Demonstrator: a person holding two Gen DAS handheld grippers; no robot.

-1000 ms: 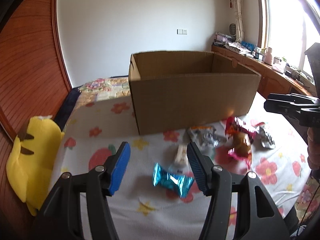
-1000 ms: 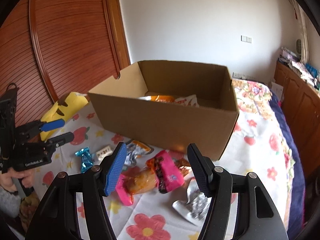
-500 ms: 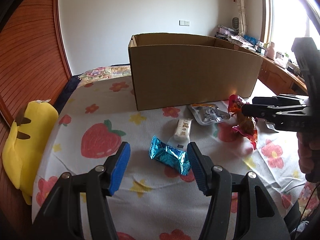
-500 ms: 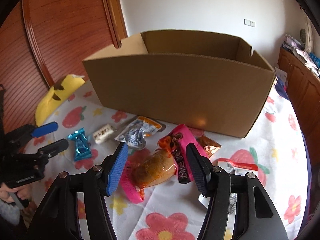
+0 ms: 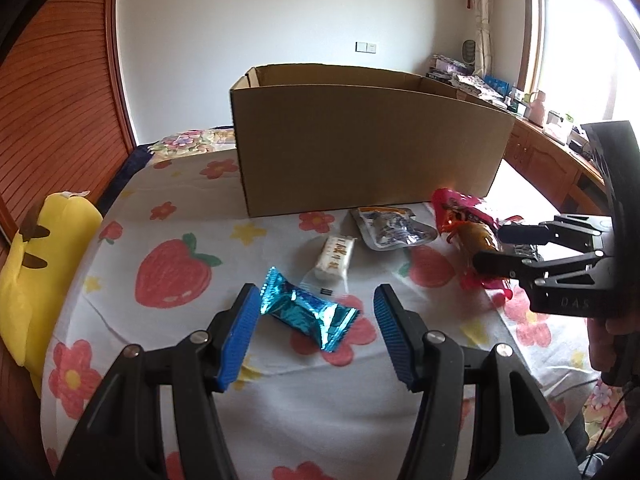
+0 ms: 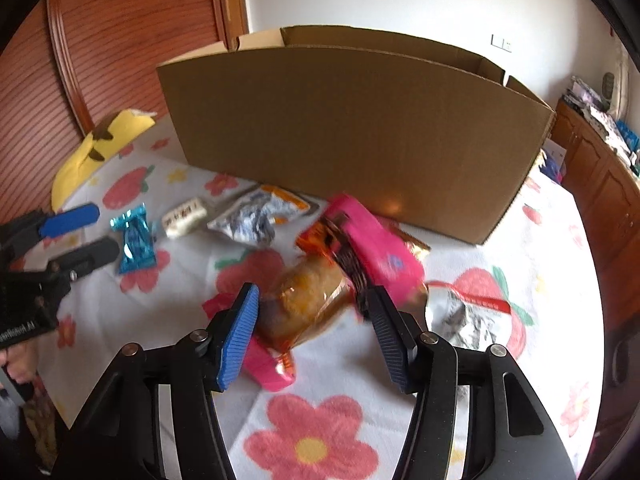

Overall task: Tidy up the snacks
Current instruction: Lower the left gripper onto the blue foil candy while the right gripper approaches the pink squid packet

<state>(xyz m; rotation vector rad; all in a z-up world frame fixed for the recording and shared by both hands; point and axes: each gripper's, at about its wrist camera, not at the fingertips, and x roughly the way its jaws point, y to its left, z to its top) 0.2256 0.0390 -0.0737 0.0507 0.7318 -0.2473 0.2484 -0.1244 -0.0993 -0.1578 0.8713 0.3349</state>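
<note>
On the flower-and-strawberry printed cloth surface point(image 5: 192, 200) we see a large open brown cardboard box point(image 5: 368, 144), and we take it as our landmark. In front of the box's near wall lie the loose snacks. Nearest its middle sits a flat silver foil pouch with an orange top edge point(image 5: 390, 227). Just to the left of that pouch, a little farther from the box, lies a small white wrapped bar with printed characters point(image 5: 335, 258).

Farther out from the box, our left gripper point(image 5: 316, 336) hovers low with its blue pads half spread, and a shiny blue foil-wrapped candy point(image 5: 306, 312) lies between them. Its left twisted end sits right at the left pad, but we cannot tell whether they touch; the right pad stands clear.

Toward the box's right end, our right gripper point(image 6: 316, 334) stands over a clear-wrapped brown pastry with pink and orange ends point(image 6: 308, 300). Its jaws are closing around the pastry, though the blurred frame does not show the pads pressing on it. A pink snack packet point(image 6: 380, 248) lies against the pastry on the box side, and a crumpled silver wrapper with a red stripe point(image 6: 472, 316) lies to the right.

Left of the box, at the surface's edge, rests a yellow plush toy point(image 5: 36, 280).
</note>
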